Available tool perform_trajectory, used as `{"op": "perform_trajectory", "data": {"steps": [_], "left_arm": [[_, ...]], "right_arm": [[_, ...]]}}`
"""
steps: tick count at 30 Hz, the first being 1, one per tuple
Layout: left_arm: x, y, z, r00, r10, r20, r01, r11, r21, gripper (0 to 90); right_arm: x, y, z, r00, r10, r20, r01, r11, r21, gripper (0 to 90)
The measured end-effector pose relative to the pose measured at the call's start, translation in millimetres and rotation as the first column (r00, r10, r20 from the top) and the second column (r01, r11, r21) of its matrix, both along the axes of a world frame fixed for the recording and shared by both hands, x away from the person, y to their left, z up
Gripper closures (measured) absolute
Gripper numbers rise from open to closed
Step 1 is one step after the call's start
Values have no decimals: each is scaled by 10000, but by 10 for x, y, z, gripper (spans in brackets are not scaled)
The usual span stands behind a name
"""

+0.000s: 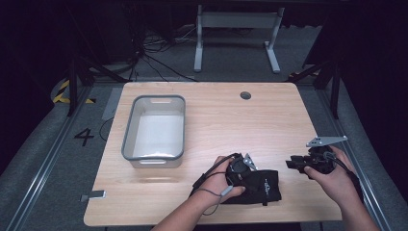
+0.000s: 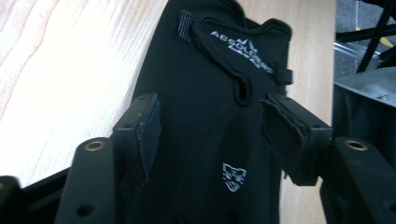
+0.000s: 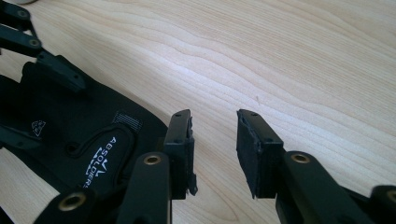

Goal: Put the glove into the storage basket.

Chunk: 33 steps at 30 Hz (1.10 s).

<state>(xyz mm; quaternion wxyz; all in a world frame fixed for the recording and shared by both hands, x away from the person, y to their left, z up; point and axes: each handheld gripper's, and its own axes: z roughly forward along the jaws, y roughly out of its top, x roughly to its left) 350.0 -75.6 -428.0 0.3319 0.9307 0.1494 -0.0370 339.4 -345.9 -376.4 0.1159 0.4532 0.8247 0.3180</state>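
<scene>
Glove (image 2: pixel 205 116) lies flat on table (image 1: pixel 216 120) at near edge, spanning gap between our left gripper (image 2: pixel 210 128) jaws, pads spread, not pressing: released. Right gripper (image 3: pixel 215 144) jaws parted over bare wood just beside cuff, nothing between. We judge regrasp step; next, close left on fabric, carry to bin (image 1: pixel 129 139).

It looks like a lab or test room. A wooden table (image 1: pixel 216 120) stands on grey carpet; at 11 o'clock cables (image 1: pixel 149 53) lie on the floor, at 9 o'clock a painted "4" (image 1: pixel 84 136) and hazard tape (image 1: pixel 62 91).
</scene>
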Motion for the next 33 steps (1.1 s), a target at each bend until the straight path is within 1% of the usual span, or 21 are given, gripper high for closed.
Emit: {"op": "perform_trajectory", "data": {"steps": [3, 6, 10, 12, 15, 18, 20, 24, 27, 33], "left_arm": [[9, -17, -37, 9998, 117, 173, -115, 9999, -124, 374], [14, -35, -69, 9996, 230, 163, -232, 9997, 75, 370], [7, -75, -112, 9991, 12, 432, -30, 9991, 424, 349], [-1, -85, -129, 9988, -17, 487, -7, 9987, 501, 340], [-4, -97, -157, 9983, -183, 552, 154, 9985, 535, 323], [-35, -118, -164, 9964, -242, 808, 180, 9969, 771, 324], [-62, -144, -177, 9935, -351, 1082, 247, 9951, 957, 323], [-64, -150, -188, 9921, -439, 1177, 318, 9942, 1027, 323], [-82, -159, -194, 9908, -418, 1287, 275, 9935, 1107, 323], [-74, -154, -201, 9909, -464, 1264, 325, 9934, 1102, 334]], "right_arm": [[-9, 4, 8, 10000, 90, -12, -90, 10000, 21, 666], [-25, 16, 36, 9998, 163, 99, -163, 9999, 20, 665], [-37, 23, 51, 9997, 162, 165, -164, 9998, 72, 661], [-36, 21, 47, 9998, 151, 142, -151, 9999, 38, 662], [-31, 20, 40, 9998, 164, 101, -164, 9999, 44, 662], [-31, 11, 49, 9998, 182, 99, -184, 9997, 152, 662], [-39, -5, 72, 9998, 112, 191, -116, 9998, 174, 662], [-50, -19, 93, 9997, 61, 246, -67, 9997, 240, 661], [-42, -15, 83, 9997, 114, 212, -119, 9997, 225, 658], [-35, -2, 67, 9998, 108, 187, -112, 9997, 224, 651]]}}
